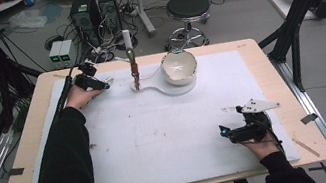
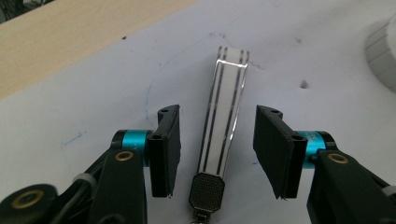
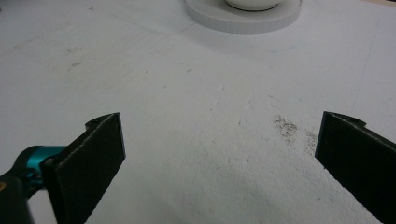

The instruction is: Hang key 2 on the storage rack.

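In the upper left of the high view we hold our left gripper [image 1: 108, 84] over the white foam mat [image 1: 158, 133]. In the left gripper view a flat white strip with dark lengthwise stripes and a dark textured octagonal end [image 2: 223, 122] lies on the mat between the two black jaws, which stand apart without touching it. At the lower right, our right gripper [image 1: 222, 132] rests with jaws wide apart, nothing between them
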Demonstrator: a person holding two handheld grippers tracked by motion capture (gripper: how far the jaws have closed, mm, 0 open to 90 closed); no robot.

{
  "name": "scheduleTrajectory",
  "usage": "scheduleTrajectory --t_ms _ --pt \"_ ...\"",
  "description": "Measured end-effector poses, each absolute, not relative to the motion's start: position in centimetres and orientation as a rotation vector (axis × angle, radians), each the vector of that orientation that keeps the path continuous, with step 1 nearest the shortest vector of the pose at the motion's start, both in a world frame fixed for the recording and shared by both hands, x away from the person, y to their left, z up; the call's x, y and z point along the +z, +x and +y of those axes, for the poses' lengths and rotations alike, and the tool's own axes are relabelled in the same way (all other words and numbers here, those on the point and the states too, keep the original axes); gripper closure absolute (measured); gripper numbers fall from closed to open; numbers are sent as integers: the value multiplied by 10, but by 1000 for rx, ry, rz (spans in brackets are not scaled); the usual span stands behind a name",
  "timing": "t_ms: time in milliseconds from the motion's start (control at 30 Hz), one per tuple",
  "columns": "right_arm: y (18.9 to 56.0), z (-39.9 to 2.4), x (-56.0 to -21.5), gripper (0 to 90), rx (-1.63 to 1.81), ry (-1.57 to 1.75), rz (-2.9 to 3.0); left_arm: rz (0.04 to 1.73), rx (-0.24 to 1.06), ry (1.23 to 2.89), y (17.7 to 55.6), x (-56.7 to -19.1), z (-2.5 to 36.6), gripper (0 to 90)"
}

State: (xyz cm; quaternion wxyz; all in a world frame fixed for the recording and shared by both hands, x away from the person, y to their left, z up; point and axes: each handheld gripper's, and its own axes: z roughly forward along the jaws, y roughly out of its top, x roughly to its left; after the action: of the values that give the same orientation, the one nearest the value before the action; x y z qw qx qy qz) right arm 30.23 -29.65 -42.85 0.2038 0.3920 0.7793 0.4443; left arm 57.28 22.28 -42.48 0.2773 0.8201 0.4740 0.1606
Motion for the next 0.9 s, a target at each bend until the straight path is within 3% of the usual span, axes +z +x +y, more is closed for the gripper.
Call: scheduleTrajectory --t_ms 133,233,300,400,567,667,900 --pt "303 -295 -429 6 1238 1086 2182 1320 412 2171 576 -428 225 515" --pt "305 -294 -429 6 1235 1088 2186 1321 408 2163 576 -429 226 578" --pt "306 -293 -430 6 1237 1088 2189 1307 404 2161 575 -428 226 689" --pt "307 -293 -430 6 1241 1075 2191 1301 453 2161 573 -426 223 742" --pt "307 -293 -429 6 1247 1079 2186 1279 477 2127 570 -421 216 748" --pt "306 -293 -426 6 1259 1080 2170 1253 554 2090 566 -410 214 749" --pt "302 -295 -424 5 1275 1059 2163 1268 454 2019 561 -392 237 750"
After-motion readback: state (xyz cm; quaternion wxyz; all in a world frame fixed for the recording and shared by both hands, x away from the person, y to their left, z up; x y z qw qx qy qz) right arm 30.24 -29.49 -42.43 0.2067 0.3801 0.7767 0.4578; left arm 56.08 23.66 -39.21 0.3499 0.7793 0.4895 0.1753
